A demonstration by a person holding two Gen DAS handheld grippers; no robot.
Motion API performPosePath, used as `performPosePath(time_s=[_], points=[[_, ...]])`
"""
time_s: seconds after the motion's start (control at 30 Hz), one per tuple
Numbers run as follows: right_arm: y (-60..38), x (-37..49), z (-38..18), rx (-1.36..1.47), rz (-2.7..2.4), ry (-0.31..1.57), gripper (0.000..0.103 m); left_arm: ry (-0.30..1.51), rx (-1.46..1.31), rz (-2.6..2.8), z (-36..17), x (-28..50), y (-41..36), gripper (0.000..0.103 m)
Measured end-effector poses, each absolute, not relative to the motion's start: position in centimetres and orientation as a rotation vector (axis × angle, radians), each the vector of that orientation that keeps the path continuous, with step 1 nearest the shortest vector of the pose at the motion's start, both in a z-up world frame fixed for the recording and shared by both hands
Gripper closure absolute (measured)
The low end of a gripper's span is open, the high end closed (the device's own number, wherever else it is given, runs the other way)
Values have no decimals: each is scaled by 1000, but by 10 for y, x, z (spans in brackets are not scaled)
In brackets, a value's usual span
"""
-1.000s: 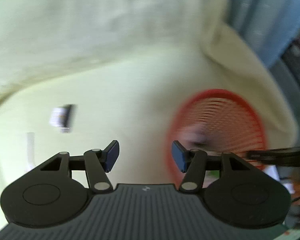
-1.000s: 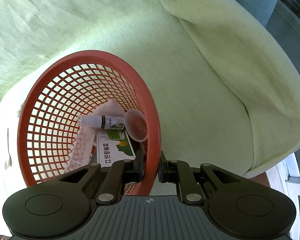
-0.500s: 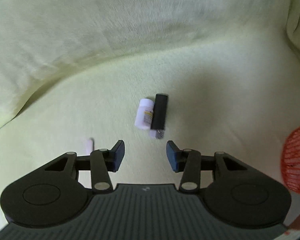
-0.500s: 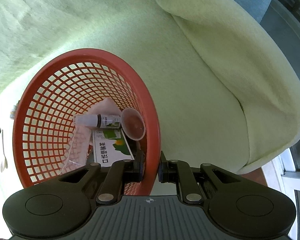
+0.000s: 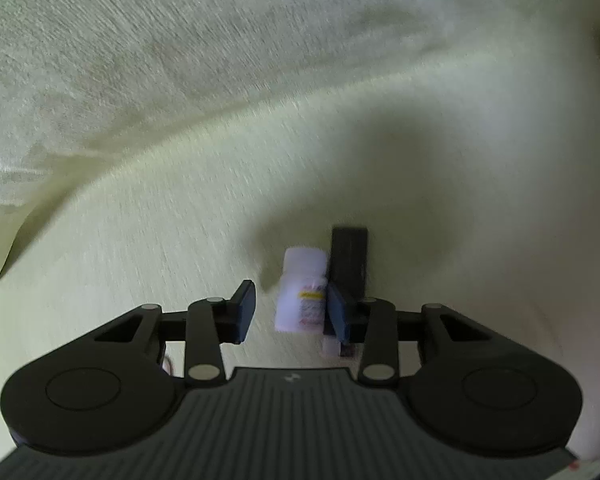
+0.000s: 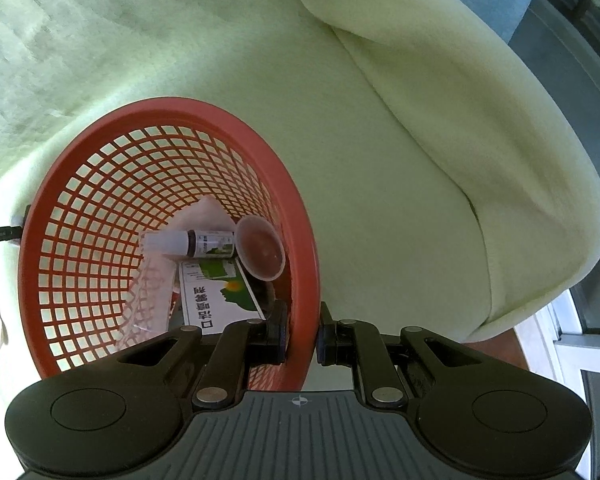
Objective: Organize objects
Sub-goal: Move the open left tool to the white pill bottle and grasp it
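Bottle (image 5: pixel 303 289) was what mattered: a small white one with a printed label, lying on the pale green blanket (image 5: pixel 180 208) inside the spread fingers of the left gripper (image 5: pixel 291 307). That gripper stood open and held nothing, and the bottle sat off-centre in the gap, close against the right-hand finger (image 5: pixel 337 312) and apart from the other. Its long axis ran straight out along the fingers, cap end pointing away from the gripper (the picture was smeared, so the label could not be read). Just beyond, touching or nearly touching its right side, lay a black stick-shaped object (image 5: pixel 349 258), parallel to it. By my reckoning a closing pinch would catch the bottle across its width. The right gripper (image 6: pixel 302 336) was clamped on the rim of the red basket (image 6: pixel 100 152), which already held a dropper bottle (image 6: pixel 192 242), a box (image 6: pixel 216 296) and a small cup (image 6: pixel 260 254).
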State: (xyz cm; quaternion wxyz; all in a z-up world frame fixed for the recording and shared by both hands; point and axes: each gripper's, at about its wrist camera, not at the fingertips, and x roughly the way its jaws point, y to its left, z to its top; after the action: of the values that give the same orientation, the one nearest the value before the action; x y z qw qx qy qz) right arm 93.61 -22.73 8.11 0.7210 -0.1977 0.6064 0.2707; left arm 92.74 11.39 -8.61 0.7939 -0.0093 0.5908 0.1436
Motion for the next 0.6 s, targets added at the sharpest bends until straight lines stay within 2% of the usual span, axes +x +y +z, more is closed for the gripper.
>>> performPosePath(time_s=[0.07, 0.1, 0.33, 0.6], points=[[-226, 936, 81, -437, 592, 1337, 93, 1285, -36, 313, -89, 931, 119, 74], [-226, 935, 81, -437, 589, 1335, 93, 1303, -44, 309, -91, 933, 121, 81], [-225, 934, 81, -437, 587, 1333, 93, 1319, -10, 320, -93, 923, 113, 81], [-227, 934, 82, -431, 598, 1329, 93, 1364, -96, 320, -47, 893, 89, 81]])
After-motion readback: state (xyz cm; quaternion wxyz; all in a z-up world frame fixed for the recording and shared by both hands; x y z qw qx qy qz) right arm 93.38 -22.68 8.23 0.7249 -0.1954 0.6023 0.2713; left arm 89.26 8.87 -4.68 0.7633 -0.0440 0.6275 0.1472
